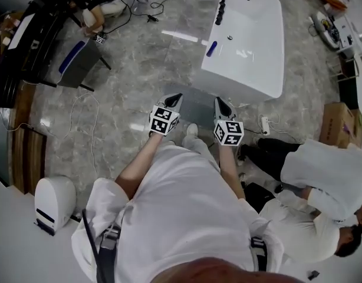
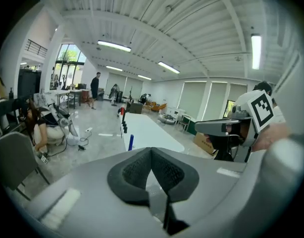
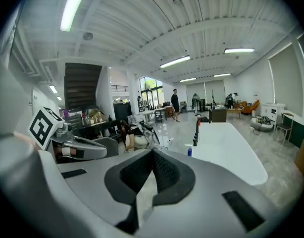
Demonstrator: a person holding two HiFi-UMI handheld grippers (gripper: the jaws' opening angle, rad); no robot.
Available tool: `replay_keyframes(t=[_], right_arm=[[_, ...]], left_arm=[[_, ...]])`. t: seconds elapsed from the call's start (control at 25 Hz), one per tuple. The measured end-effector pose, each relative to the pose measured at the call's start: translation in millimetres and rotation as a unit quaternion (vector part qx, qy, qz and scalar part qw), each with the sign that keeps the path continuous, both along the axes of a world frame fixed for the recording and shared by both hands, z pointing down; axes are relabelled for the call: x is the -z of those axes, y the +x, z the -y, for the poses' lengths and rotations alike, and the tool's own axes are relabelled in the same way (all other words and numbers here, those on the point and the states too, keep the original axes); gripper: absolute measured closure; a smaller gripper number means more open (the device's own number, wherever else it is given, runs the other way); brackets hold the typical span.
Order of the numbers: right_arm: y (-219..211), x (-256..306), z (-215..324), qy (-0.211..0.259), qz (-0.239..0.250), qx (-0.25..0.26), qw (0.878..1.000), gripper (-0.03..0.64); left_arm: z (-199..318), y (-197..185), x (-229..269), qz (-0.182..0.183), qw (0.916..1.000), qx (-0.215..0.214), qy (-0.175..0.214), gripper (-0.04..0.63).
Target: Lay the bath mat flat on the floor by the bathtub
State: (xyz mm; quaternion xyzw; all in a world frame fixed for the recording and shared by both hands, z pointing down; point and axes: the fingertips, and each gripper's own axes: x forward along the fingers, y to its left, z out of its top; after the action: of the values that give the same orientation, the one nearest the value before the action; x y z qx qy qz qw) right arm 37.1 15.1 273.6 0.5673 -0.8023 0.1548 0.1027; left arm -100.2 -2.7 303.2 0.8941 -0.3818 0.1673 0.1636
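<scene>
Finding the mat (image 1: 196, 104) spread as a grey patch on the floor (image 1: 140, 69) at centre frame in the head view, just beside the near end of the tub (image 1: 252, 46), with no fold or raised corner showing. Judging the laying itself as done, with little left beyond perhaps checking that the edges are sitting square to the tub. Not managing to tell small wrinkles from this height.

Holding the left gripper (image 1: 174, 99) and the right gripper (image 1: 220, 104) side by side, flanking the mat in the picture, both pointing toward the tub. Showing the fingers (image 2: 134, 171) pressed together on nothing in the left gripper view, and the fingers (image 3: 169, 172) likewise closed and empty in the right gripper view. Seeing no mat in either of those views, only the tub's white top ahead.

Standing on polished grey stone flooring in a large open hall with strip lights overhead. Noting a black tap (image 1: 228, 2) and a blue bottle (image 1: 211, 48) on the tub, a power strip (image 1: 265, 124) and a cardboard box (image 1: 339, 125) at right, a second person (image 1: 313, 178) sitting at lower right, a grey chair (image 1: 78, 61) at upper left and a white unit (image 1: 51, 204) at lower left.
</scene>
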Motion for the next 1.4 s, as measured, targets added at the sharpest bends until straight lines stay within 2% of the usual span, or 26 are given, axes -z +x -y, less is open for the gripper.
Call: replay_keyframes(t=[0.12,0.24,0.36,0.48,0.72,0.88,1.0,1.16,1.4], right_arm=[[-12.1,54.5,-3.6,0.063,-0.004,0.004,0.998,0.617],[-33.2,104.1,-13.9,0.131,-0.019,0.009,0.991,0.617],[-58.1,136.4,-28.0,0.178,-0.015,0.014,0.984,0.617],[-68.1,157.5,-39.8,0.201,-0.019,0.017,0.979,0.617],[-72.1,156.8,-70.8,0.195,-0.06,0.028,0.979,0.617],[-67.2,157.0,-79.0,0.195,-0.063,0.03,0.978,0.617],[-56.9,161.1,-77.9,0.199,-0.058,0.033,0.978,0.617],[-38.8,166.6,-72.1,0.207,-0.048,0.033,0.977,0.617],[-5.0,167.2,-58.3,0.227,-0.068,0.014,0.971,0.617]], left_arm=[[-8.2,8.1,56.4,-0.025,0.9968,-0.027,0.071,0.598],[-22.8,3.3,102.1,-0.052,0.9876,-0.054,0.138,0.598],[-36.1,-8.8,133.1,-0.064,0.9802,-0.062,0.177,0.598],[-43.8,-9.1,161.6,-0.076,0.9738,-0.07,0.203,0.598],[-76.4,-12.2,180.7,-0.095,0.967,-0.102,0.213,0.598],[-85.9,-17.3,190.7,-0.126,0.9678,-0.086,0.2,0.599],[-86.5,-5.1,188.8,-0.141,0.9697,-0.079,0.183,0.6],[-91.9,21.5,184.9,-0.123,0.9724,-0.092,0.176,0.6],[-74.4,53.6,182.9,-0.071,0.9727,-0.082,0.205,0.598]])
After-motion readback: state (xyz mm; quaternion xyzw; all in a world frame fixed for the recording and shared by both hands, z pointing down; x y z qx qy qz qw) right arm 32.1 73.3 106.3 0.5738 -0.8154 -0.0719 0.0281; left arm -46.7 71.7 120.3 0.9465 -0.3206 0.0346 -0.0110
